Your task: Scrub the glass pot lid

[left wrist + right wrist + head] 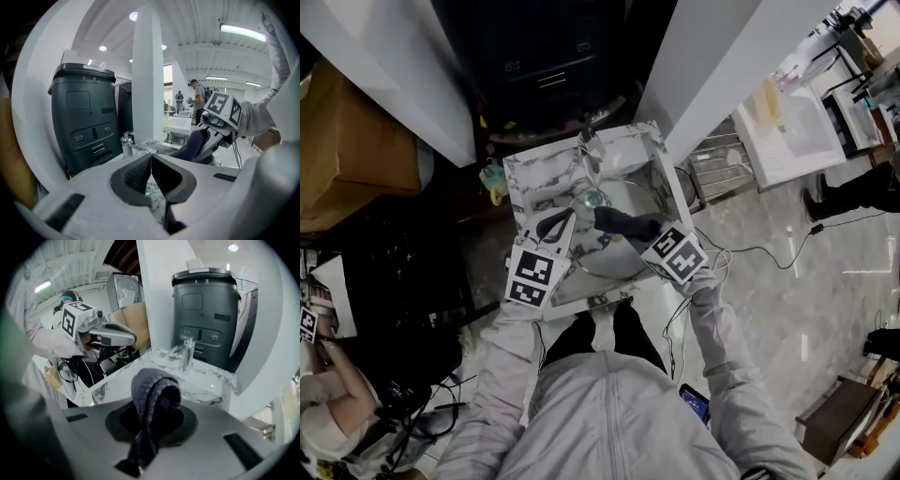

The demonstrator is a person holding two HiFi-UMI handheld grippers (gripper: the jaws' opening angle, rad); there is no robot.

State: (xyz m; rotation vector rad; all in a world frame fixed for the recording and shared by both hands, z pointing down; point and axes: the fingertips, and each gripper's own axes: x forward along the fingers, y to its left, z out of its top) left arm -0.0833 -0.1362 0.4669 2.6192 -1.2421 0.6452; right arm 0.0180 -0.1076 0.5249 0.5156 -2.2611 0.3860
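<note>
- Left gripper (151, 164) has its jaws pressed together at the tips, and honestly I can't make out anything pinched in there. In the head view it hangs over the left side of the sink (649, 178), pointing in toward the basin.
- Behind it, the left gripper view shows a big dark grey unit with buttons (84, 122), with a white pillar (147, 70) right beside that.
- The glass pot lid (614, 264) is down in the sink of the marble-pattern desk (525, 183), below and between the two grippers. Only its round rim shows, pretty faintly, so I can't say if either gripper touches it.
- The faucet (586, 141) stands at the back edge of the sink.
- Right gripper (152, 420) is clamped on a dark grey cloth (157, 390). The folded wad sticks out well past the jaws and sits over the middle of the basin, above the lid.
- Off to the right of the desk, loose cables (750, 251) trail across the glossy floor.
</note>
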